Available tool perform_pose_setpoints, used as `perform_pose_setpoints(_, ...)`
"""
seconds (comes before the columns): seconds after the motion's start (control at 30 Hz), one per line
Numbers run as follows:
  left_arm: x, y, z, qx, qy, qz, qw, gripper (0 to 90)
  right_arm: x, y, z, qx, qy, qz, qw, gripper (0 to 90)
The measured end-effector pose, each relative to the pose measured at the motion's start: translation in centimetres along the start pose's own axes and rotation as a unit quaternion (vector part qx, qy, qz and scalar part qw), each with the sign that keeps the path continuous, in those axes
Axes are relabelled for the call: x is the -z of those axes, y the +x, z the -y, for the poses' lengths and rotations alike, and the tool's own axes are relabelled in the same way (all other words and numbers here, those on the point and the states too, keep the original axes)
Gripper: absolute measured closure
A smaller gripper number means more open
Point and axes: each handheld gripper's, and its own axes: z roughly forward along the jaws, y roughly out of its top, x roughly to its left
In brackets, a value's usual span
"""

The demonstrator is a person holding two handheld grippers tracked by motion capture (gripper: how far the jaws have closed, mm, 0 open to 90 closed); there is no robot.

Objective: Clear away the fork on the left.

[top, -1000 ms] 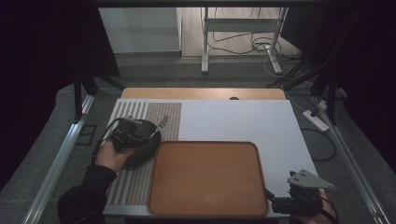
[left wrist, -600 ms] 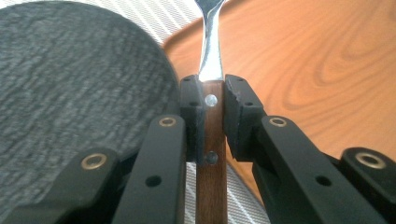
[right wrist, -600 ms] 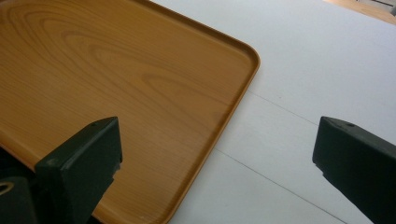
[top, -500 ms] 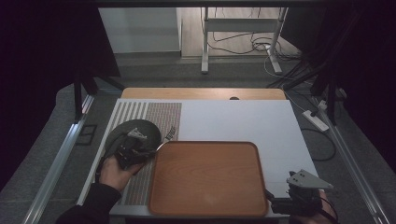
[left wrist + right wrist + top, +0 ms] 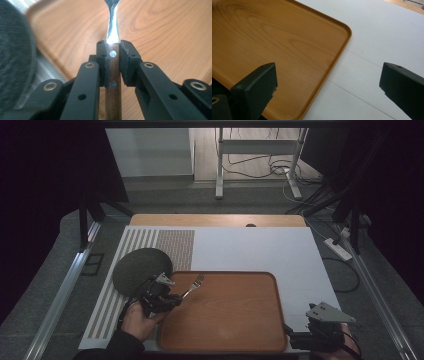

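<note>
My left gripper (image 5: 170,296) is shut on a fork (image 5: 192,286) by its brown wooden handle (image 5: 113,72). The metal tines reach out over the near-left corner of the wooden tray (image 5: 235,320). In the left gripper view the pads clamp the handle just below the shiny neck, above the tray's wood (image 5: 160,30). A dark round plate (image 5: 141,269) lies on the table just left of the tray. My right gripper (image 5: 295,337) rests at the tray's near-right corner, its jaws wide apart with nothing between them (image 5: 327,87), over the tray's rim (image 5: 342,47).
A white mat (image 5: 250,250) with a striped and checkered band (image 5: 150,245) at its left covers the wooden table. Metal rails run along both sides. Behind the table are a stand's legs (image 5: 220,175), cables and a power strip (image 5: 339,249) on the floor.
My left gripper carried the fork from above the dark plate toward the near right, over the tray's left edge. The plate now lies uncovered. The right gripper stayed put.
</note>
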Motion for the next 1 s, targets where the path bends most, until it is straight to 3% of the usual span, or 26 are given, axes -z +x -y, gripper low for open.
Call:
perform_pose_setpoints(0.37, -3.2, -2.1, 0.1, -0.007, 0.039, 0.006, 0.9992, 77.9, 0.0, 0.0, 0.0, 0.001, 0.0, -0.001, 1.0, 2.0)
perform_pose_setpoints(0.6, -4.5, -2.4, 0.1, -0.022, 0.058, 0.002, 0.9981, 77.1, 0.0, 0.0, 0.0, 0.004, 0.001, -0.003, 1.0, 2.0)
perform_pose_setpoints(0.67, -4.4, -2.4, -0.1, -0.025, 0.052, 0.001, 0.9983, 76.2, 0.0, 0.0, 0.0, 0.004, 0.001, -0.003, 1.0, 1.9)
perform_pose_setpoints(0.77, -3.8, -2.3, -0.8, -0.027, 0.022, 0.009, 0.9994, 73.0, 0.0, 0.0, 0.0, 0.003, 0.002, -0.003, 1.0, 1.9)
perform_pose_setpoints(0.83, -3.7, -2.4, -1.5, -0.033, 0.01, 0.018, 0.9992, 76.0, -0.1, 0.1, 0.0, 0.004, 0.003, -0.002, 1.0, 2.0)
perform_pose_setpoints(0.9, -4.0, -2.5, -2.3, -0.045, 0.014, 0.031, 0.9984, 86.9, -0.1, 0.1, 0.0, 0.005, 0.004, -0.001, 1.0, 1.9)
perform_pose_setpoints(1.0, -4.9, -3.1, -3.3, -0.063, 0.027, 0.04, 0.9969, 88.9, -0.1, 0.1, 0.0, 0.005, 0.005, -0.001, 1.0, 2.0)
